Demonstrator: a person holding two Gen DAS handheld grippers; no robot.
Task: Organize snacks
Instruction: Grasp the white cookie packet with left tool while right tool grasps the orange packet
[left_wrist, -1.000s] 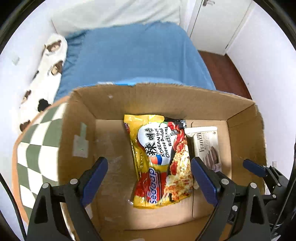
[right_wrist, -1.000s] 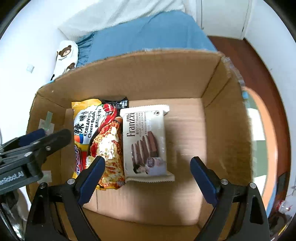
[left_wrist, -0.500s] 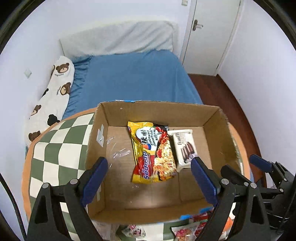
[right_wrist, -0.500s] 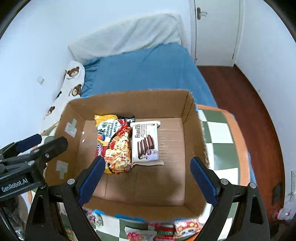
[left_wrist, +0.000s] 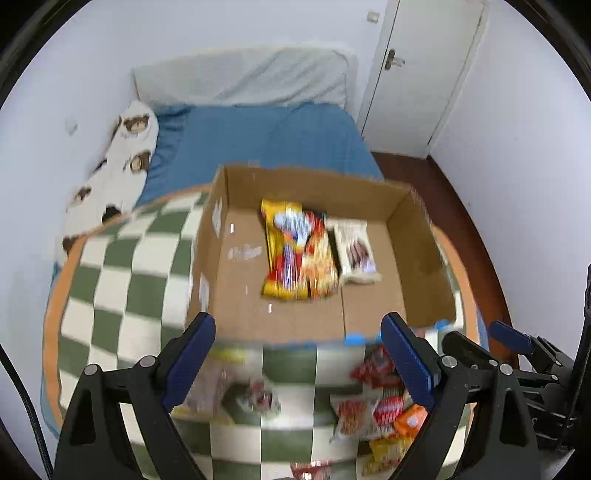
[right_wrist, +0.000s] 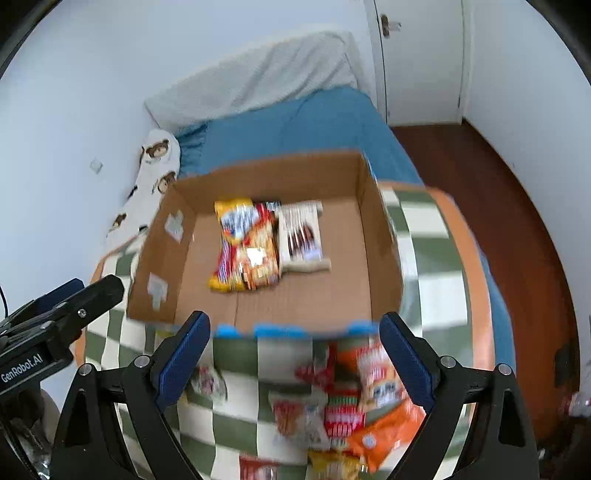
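An open cardboard box stands on a green-and-white checked table. Inside lie a yellow-red noodle packet and a white wafer packet side by side. Loose snack packets lie on the table in front of the box, at the near right. My left gripper is open and empty, above the box's near edge. My right gripper is open and empty, above the near edge too. Both views are blurred.
The checked tablecloth has an orange border. A blue bed with a bear-print pillow lies behind the table. A white door and dark wood floor are at the right.
Both grippers have pulled up and back from inside the box. The box looks smaller, and the table and loose snacks in front of it have come into view. The packets in the box have not moved.
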